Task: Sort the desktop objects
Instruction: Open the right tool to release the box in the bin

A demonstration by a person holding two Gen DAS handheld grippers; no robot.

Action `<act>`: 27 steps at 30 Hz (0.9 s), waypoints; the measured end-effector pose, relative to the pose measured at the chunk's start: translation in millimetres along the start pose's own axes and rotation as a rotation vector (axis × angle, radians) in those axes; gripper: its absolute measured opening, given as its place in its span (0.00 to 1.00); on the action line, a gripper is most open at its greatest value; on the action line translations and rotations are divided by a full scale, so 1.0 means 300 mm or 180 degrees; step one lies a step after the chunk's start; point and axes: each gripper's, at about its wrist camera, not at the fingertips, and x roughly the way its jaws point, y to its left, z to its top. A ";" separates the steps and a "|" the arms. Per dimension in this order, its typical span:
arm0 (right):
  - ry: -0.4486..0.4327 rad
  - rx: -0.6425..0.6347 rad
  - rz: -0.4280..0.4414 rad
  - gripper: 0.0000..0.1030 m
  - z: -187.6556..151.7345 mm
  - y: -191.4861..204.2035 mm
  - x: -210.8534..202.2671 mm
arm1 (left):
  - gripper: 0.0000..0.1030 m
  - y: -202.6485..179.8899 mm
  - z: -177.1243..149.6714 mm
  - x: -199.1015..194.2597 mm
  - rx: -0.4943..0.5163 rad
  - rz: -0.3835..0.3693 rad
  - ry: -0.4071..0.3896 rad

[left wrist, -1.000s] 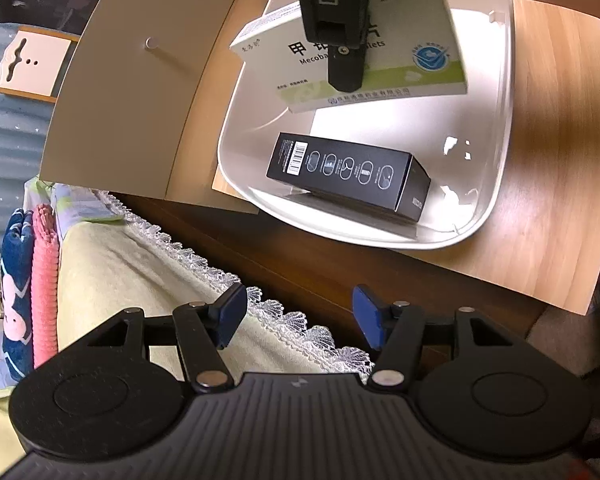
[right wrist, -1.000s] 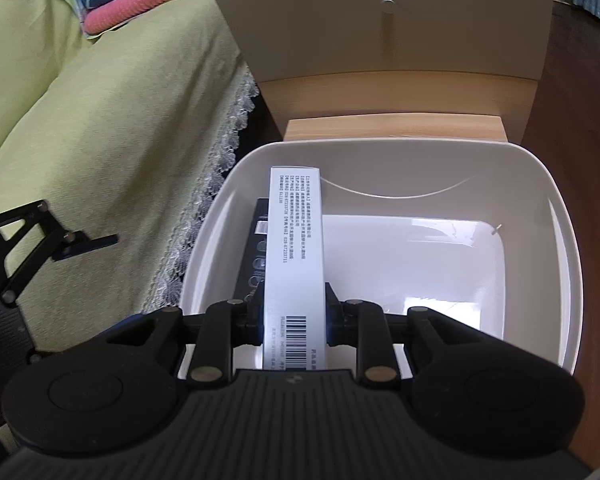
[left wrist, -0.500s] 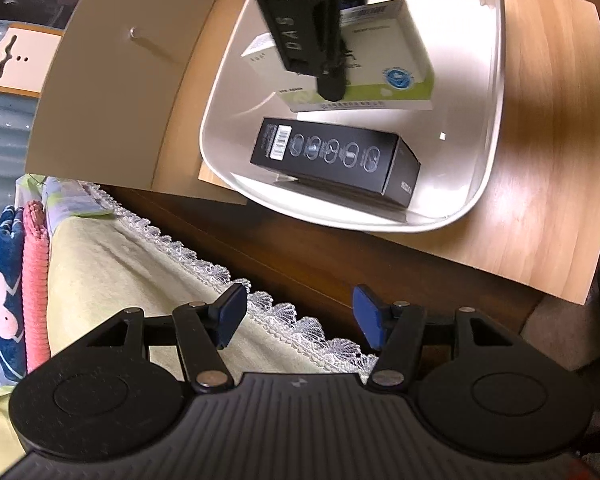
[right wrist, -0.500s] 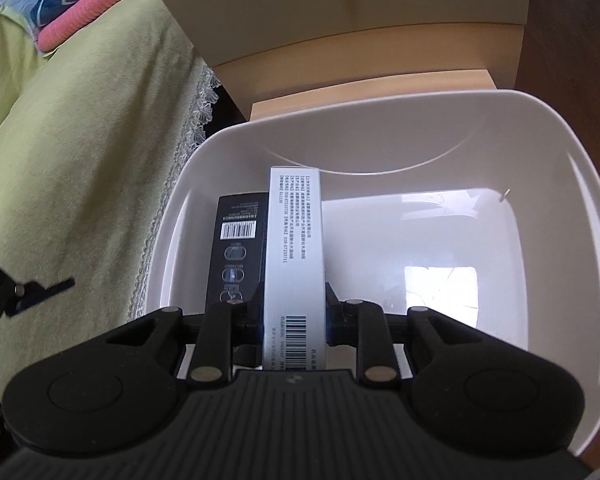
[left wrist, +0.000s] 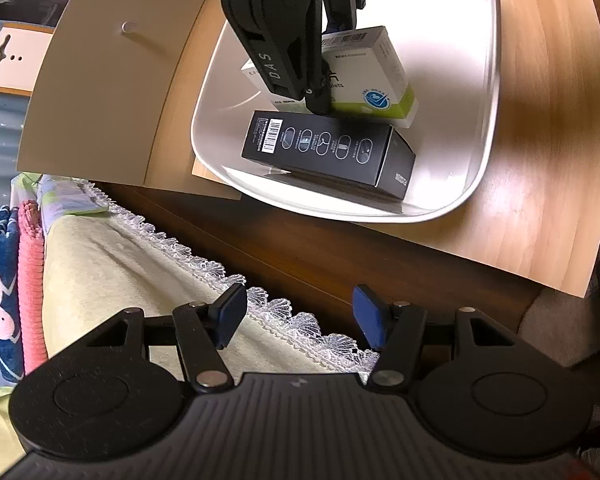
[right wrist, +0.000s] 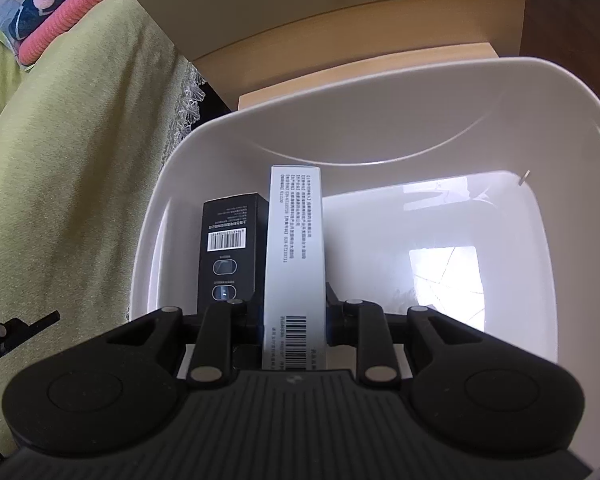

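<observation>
Wooden desk (left wrist: 540, 184); black box (left wrist: 328, 152) beside tongs-held medicine box (right wrist: 294, 256)

"DAS" in pale letters on the right tongs (left wrist: 320, 96), "lets" ending a word on the white-green medicine box (left wrist: 374, 80), barcodes on it and the black box (left wrist: 324, 152), small print unreadable

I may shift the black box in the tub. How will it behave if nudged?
The black box lies flat on a long face in the white tub, so it should slide, not roll. Its sharp carton edges suggest stiff, probably light. The glossy tub floor likely offers little grip.
</observation>
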 end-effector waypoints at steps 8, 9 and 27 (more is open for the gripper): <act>0.0035 0.0143 0.0089 0.22 0.001 -0.025 0.019 | 0.61 0.000 0.002 -0.007 -0.0010 -0.0011 -0.0016; 0.0037 0.0150 0.0098 0.23 0.001 -0.026 0.020 | 0.61 0.000 0.002 -0.006 -0.0007 -0.0016 -0.0015; -0.0050 0.0411 0.0127 0.28 -0.110 -0.003 -0.006 | 0.61 -0.011 0.004 -0.019 -0.0006 -0.0051 0.0005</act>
